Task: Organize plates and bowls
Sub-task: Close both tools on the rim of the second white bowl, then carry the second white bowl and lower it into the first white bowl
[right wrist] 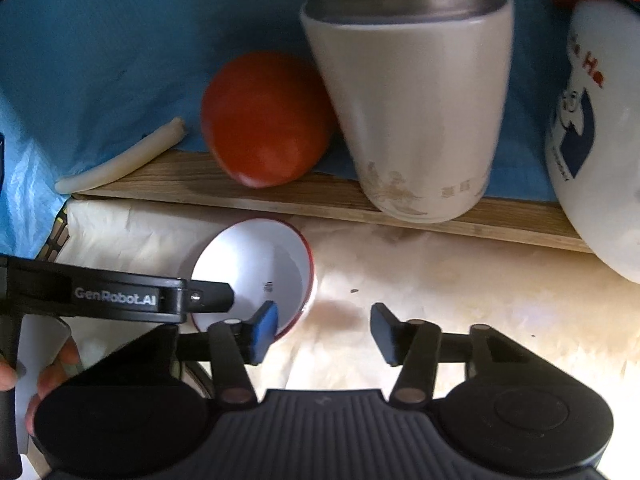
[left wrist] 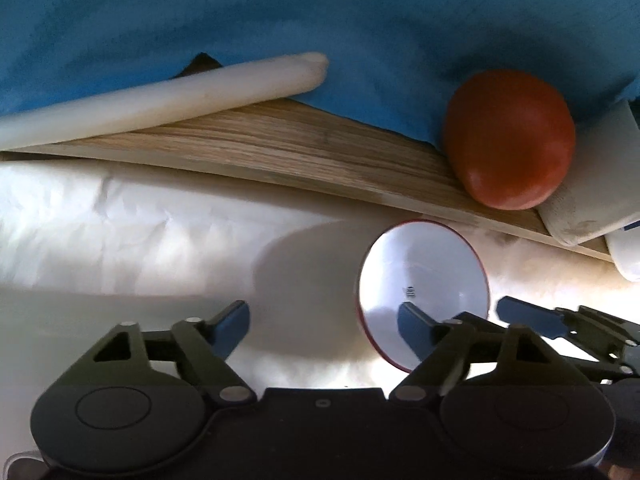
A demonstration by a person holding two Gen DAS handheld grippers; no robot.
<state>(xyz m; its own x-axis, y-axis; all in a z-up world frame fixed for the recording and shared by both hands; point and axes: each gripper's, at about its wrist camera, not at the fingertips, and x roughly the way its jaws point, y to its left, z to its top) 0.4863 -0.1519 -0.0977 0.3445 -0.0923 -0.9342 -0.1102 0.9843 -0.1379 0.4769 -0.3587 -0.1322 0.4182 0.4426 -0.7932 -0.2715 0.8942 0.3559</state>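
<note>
A: Where is the bowl [left wrist: 424, 292]?

B: It is a small white bowl with a red rim, sitting on the pale paper-covered counter [left wrist: 140, 232], just in front of the wooden board [left wrist: 280, 148]. It looks tipped a little, its inside showing to both cameras.

A: And the tongs?

B: The left tongs [left wrist: 326, 330] stand apart, nothing clamped. One blue pad reaches over the bowl's inside; the other is off to the bowl's left, over bare counter. The bowl is not between them as far as I can tell.

A: The right tongs?

B: The right tongs [right wrist: 326, 330] are apart too, with empty counter in the gap. Their left pad [right wrist: 264, 328] is at the bowl's near rim; whether it touches, I cannot tell. The other pad is clear of the bowl, to its right.

A: What else is near the bowl?

B: Behind it, on the board's far edge against the blue cloth [left wrist: 280, 20], a tomato [left wrist: 508, 140]. Right of the tomato stands a white flask with a metal top [right wrist: 412, 112], touching it. Farther right of the bowl is a large white pot with a printed picture [right wrist: 596, 140]. Left of the tomato, a long white stick-like thing [left wrist: 160, 96] lies along the board's edge.

A: Any person?

B: Fingers [right wrist: 52, 376] show at the lower left of the right camera's view, by the left tongs' handle.
</note>
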